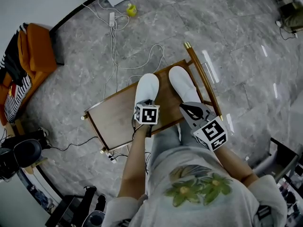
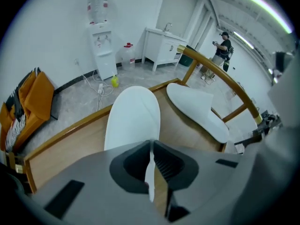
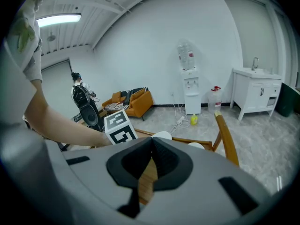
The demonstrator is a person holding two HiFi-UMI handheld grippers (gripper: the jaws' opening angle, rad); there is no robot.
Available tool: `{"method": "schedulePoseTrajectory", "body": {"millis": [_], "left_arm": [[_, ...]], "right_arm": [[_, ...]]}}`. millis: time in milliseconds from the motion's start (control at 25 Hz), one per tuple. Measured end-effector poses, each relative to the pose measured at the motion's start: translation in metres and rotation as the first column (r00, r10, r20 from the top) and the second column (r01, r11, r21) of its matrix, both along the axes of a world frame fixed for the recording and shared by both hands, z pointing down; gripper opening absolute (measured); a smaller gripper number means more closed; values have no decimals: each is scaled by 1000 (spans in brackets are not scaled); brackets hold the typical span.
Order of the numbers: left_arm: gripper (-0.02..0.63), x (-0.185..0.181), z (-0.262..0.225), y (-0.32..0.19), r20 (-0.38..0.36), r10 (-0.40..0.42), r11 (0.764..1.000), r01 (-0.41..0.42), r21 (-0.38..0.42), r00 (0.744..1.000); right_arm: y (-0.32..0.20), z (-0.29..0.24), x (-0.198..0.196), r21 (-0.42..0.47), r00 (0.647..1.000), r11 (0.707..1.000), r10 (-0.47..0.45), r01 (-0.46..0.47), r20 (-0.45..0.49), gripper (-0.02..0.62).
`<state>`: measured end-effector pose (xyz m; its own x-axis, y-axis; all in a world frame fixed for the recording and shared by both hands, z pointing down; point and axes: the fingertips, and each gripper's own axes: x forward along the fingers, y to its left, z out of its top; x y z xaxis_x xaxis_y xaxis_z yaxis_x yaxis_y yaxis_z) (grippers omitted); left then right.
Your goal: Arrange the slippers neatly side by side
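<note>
On the wooden seat (image 1: 113,115), with the left gripper (image 2: 151,149) pinched thinly on the left slipper (image 2: 132,116) at its heel rim, slide low and parallel, ending just beside the right slipper (image 2: 197,109). Hold the right gripper (image 3: 151,143), jaws together on nothing, clear.

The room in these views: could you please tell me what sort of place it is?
Probably an office or studio common room, not a home: a water dispenser stands against the wall, with a white sink cabinet to one side of it and an orange sofa to the other.
</note>
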<state>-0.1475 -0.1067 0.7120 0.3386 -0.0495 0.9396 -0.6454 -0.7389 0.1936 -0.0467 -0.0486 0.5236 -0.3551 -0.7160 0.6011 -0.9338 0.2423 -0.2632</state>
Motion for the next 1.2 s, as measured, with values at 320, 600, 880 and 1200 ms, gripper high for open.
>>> {"method": "schedulePoseTrajectory", "body": {"millis": [320,600,880,1200], "left_arm": [[35,12,-5,12,-32,-235,963,228,-142,971],[35,27,-7,22,-26,-382,900,366,-235,924],[34,43,-6,34,-39,-509,812,464,-353,860],[34,63,-7,34,-51,-660,685,572,-451,750]], "right_arm": [[4,-6,3,-1,1000,1000,-18,18,-1,7],[7,-11,9,0,999,999,-36,36,-8,7],[14,-11,14,-7,999,999,-52,51,-14,7],[18,-16,23,-11,998,998,-59,59,-15,8]]}}
